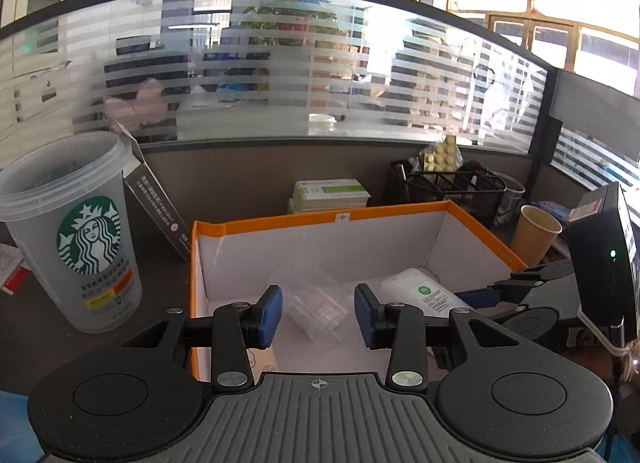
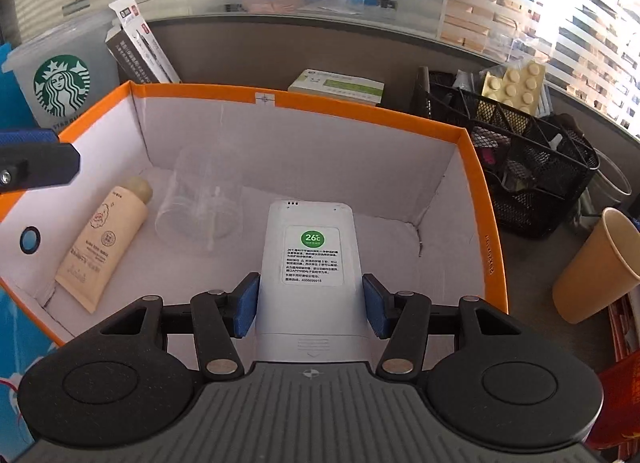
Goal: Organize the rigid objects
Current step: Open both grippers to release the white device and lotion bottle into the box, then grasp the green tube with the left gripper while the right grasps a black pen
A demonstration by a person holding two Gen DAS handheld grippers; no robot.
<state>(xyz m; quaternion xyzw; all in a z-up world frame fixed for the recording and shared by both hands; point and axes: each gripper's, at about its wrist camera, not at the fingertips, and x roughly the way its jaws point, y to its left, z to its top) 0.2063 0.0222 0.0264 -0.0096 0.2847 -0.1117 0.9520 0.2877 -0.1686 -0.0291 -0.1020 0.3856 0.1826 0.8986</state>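
Note:
An orange-rimmed cardboard box (image 2: 360, 109) with a white inside holds a white remote-like device (image 2: 312, 263) with a green 26°C sticker, a clear plastic cup (image 2: 200, 199) on its side and a beige tube (image 2: 104, 247). My right gripper (image 2: 311, 307) straddles the white device inside the box; a thin gap shows at the right pad, so it looks open. My left gripper (image 1: 318, 319) is open and empty above the box's near edge (image 1: 194, 283), with the clear cup (image 1: 316, 309) beyond it. The white device (image 1: 424, 293) and right gripper's finger (image 1: 532, 283) show at right.
A frosted Starbucks cup (image 1: 76, 235) stands left of the box with a tilted grey carton (image 1: 158, 203) behind. A green-white box (image 1: 330, 195), a black mesh organizer (image 1: 444, 187) with a yellow brick plate, and a paper cup (image 1: 534, 235) sit behind and right.

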